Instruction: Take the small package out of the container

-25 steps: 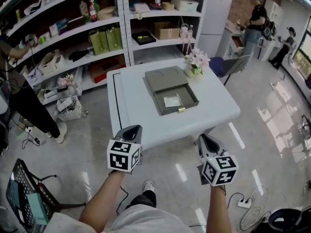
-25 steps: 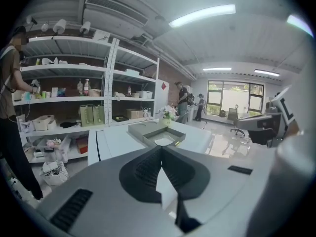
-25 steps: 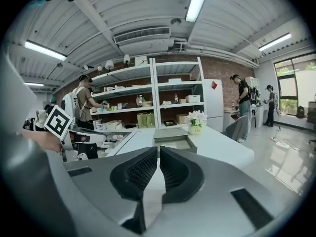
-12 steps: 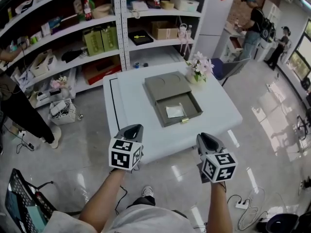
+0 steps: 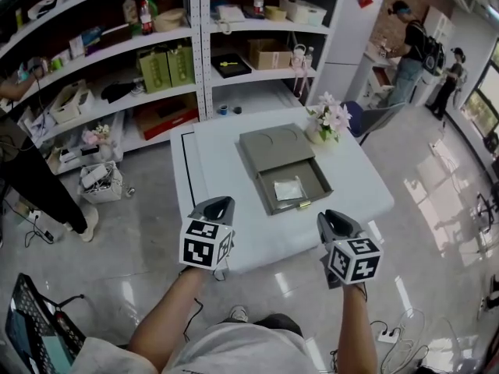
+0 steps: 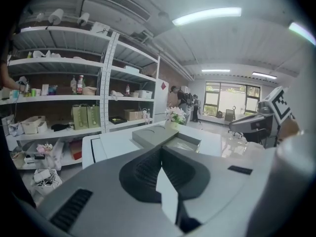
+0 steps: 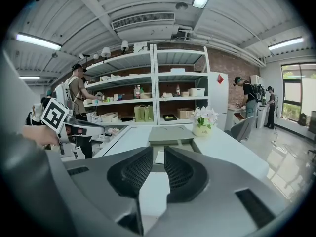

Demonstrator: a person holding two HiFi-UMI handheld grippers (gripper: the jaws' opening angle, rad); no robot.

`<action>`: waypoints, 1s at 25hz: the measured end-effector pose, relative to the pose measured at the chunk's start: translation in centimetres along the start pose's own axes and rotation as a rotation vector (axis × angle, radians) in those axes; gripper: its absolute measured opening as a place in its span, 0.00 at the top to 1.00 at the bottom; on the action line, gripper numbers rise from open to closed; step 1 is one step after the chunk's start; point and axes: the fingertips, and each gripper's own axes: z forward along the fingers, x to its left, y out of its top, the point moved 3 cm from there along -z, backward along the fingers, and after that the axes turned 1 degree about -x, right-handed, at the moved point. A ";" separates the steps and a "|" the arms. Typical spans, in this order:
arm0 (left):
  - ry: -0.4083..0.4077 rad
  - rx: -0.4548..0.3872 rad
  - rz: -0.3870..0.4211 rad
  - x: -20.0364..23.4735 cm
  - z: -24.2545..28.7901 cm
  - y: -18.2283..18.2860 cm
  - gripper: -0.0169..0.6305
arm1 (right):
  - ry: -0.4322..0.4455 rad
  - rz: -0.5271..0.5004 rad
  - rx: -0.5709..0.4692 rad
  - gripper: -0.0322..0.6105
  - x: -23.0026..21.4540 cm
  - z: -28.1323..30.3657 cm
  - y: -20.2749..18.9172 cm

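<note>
A grey container (image 5: pixel 274 148) lies on the white table (image 5: pixel 218 170), its drawer pulled out toward me. A small clear package (image 5: pixel 287 188) lies flat in the drawer. My left gripper (image 5: pixel 221 204) hovers over the table's front edge, left of the drawer, with its jaws shut and empty (image 6: pixel 160 151). My right gripper (image 5: pixel 329 217) hangs at the front edge, right of the drawer. Its jaws (image 7: pixel 158 148) are opening, with a narrow gap and nothing between them. Far beyond that gap I see the container (image 7: pixel 170 135) and the package (image 7: pixel 159 157).
A pot of pale flowers (image 5: pixel 330 123) stands on the table just right of the container. Stocked shelves (image 5: pixel 156 53) rise behind the table. One person (image 5: pixel 405 37) stands at the back right, another (image 5: pixel 23 154) at the left. A black basket (image 5: pixel 31 318) sits on the floor at lower left.
The table and container have come nearer in the head view. Both grippers now reach over the table's front edge, where they hung short of it before.
</note>
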 end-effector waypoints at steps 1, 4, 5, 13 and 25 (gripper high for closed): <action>0.001 -0.001 0.001 0.2 0.0 0.1 0.97 | 0.003 0.000 0.004 0.83 -0.1 0.3 0.1; 0.004 -0.005 0.000 0.7 0.4 0.3 0.97 | 0.018 -0.009 0.020 0.82 -0.4 1.3 0.2; 0.005 -0.007 0.001 0.8 0.6 0.4 0.97 | 0.025 -0.016 0.026 0.81 -0.6 1.7 0.3; 0.027 0.007 0.012 1.5 2.3 0.3 0.97 | 0.098 -0.088 0.105 0.77 -2.0 5.7 0.4; 0.098 0.048 -0.016 2.9 7.0 0.7 0.97 | 0.273 -0.196 0.242 0.69 -4.3 13.1 -0.2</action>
